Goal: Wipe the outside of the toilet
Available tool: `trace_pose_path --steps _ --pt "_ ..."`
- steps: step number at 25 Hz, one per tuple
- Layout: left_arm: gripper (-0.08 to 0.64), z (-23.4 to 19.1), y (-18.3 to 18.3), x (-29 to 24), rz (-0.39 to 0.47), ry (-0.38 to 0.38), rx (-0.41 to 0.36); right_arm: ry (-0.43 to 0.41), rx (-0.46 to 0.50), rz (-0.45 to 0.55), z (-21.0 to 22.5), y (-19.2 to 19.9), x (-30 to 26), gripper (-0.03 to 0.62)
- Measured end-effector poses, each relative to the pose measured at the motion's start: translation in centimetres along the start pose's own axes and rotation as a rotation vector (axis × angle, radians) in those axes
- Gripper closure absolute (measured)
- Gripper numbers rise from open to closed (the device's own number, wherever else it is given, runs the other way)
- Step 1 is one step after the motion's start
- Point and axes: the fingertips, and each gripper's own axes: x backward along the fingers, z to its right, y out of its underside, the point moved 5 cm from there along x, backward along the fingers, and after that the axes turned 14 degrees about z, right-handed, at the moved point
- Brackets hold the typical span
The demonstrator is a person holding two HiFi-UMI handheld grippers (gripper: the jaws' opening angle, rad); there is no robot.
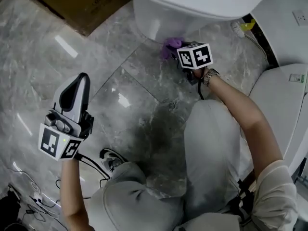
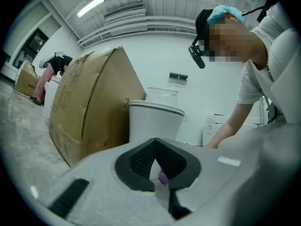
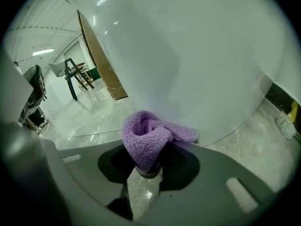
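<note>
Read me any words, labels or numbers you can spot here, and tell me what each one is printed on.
"CCC", inside an oval mark: low on the side of the cardboard box.
Faint print higher up on the same box: too blurred to read.
Dark marks on the white tank behind the box: too small to read.
Green and white sticker on the white fixture: too small to read.

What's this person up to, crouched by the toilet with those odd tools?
A person is cleaning a white toilet with handheld grippers. The right gripper is shut on a purple cloth, held against the toilet's base. The left gripper is shut, empty, held aside over the marble floor.
</note>
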Motion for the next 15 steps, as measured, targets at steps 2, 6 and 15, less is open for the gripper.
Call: trace_pose_path --steps 2,6,15 --pt "0.554 -2.5 1.7 0.4 -0.011 0.050 0.050 0.034 0.010 0.002 -0.1 0.2 0.1 0.467" --pt "0.555 -9.7 2.0 1.7 -0.018 0.082 0.215 0.078 -0.044 0.023 -1.1 -1.2 1.2 0.464" --pt "0.554 -9.2 -2.1 -1.5 -0.096 0.523 0.083 0.201 -0.015 0.123 -3.8 -6.2 5.6 0.462"
